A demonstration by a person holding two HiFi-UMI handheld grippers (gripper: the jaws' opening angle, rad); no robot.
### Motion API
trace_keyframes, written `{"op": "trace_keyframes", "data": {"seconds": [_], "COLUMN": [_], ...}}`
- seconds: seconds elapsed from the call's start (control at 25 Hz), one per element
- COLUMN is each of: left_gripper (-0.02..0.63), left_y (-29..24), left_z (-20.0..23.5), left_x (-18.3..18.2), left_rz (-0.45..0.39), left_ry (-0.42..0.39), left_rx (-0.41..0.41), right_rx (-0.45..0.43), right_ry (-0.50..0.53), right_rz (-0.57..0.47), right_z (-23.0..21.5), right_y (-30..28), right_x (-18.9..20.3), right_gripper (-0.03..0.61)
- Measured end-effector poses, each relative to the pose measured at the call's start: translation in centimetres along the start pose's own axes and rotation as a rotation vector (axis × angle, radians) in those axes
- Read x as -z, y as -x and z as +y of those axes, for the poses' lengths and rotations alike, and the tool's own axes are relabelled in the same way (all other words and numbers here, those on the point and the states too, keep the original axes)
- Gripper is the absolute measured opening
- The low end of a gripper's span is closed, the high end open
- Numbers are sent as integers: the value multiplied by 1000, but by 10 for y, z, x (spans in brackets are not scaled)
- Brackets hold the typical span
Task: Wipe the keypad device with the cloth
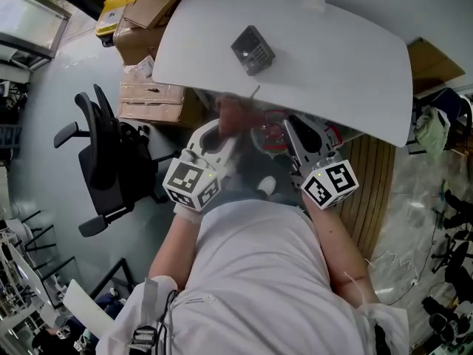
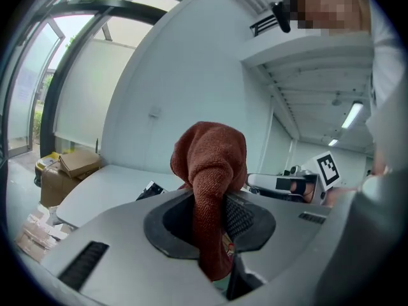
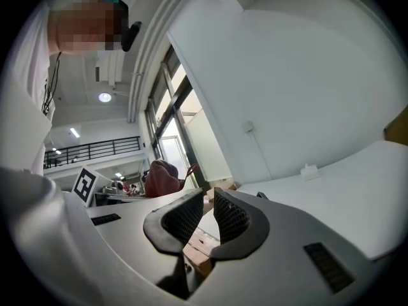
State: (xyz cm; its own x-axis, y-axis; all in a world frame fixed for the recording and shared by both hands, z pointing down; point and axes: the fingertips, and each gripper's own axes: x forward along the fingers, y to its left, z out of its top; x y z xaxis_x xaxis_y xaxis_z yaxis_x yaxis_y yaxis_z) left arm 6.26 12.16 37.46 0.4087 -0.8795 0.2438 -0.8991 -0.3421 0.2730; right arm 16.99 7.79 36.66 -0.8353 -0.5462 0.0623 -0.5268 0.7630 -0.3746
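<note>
Step in hand, as I judge it: cloth picked up, wipe not yet begun. I am on the carry toward the device.

Left gripper (image 2: 210,217): jaws clamped on the reddish-brown cloth (image 2: 210,158). One fold runs down between the pads and a bunched head stands out past the fingertips. In the head view the left gripper (image 1: 225,135) hangs near my chest, at the near edge of the white table (image 1: 332,58).

Right gripper (image 3: 208,212): jaws nearly together, only a thin slit between the ribbed pads, nothing in it. Through the slit I see only cardboard boxes beyond. It is beside the left one, at about the same height.

Keypad device (image 1: 252,49): a small dark block with a grid of keys, lying on the table top towards the far side and turned at an angle to the edge. It is well apart from both grippers, and nothing touches it. A small white fitting (image 3: 309,169) sits further along the table, clear of the work.

Next move, my reading:
- Reach the left gripper forward and down so that the bunched head of the cloth, not the jaw tips, lands on the key face.
- The device looks small and light and may slide under the stroke. The right gripper could steady it, but its jaws must first come apart to take the body by its sides.
- Stroke along the keys with light pressure and keep the grip on the cloth firm.
</note>
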Motion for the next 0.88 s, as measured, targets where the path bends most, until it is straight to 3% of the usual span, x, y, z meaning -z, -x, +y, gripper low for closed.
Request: {"op": "trace_keyframes", "data": {"seconds": [0.24, 0.56, 0.88], "left_gripper": [77, 77, 77], "left_y": [9, 15, 33], "left_z": [1, 10, 29], "left_x": [-13, -26, -28], "left_rz": [-19, -23, -29], "left_ry": [-29, -46, -41], "left_rx": [42, 91, 86], "right_rx": [24, 48, 70], "right_ry": [61, 63, 75], "right_rz": [-8, -20, -14], "right_z": [14, 31, 45], "right_y": [5, -10, -18], "right_x": [-13, -17, -15], "right_gripper": [54, 54, 54]}}
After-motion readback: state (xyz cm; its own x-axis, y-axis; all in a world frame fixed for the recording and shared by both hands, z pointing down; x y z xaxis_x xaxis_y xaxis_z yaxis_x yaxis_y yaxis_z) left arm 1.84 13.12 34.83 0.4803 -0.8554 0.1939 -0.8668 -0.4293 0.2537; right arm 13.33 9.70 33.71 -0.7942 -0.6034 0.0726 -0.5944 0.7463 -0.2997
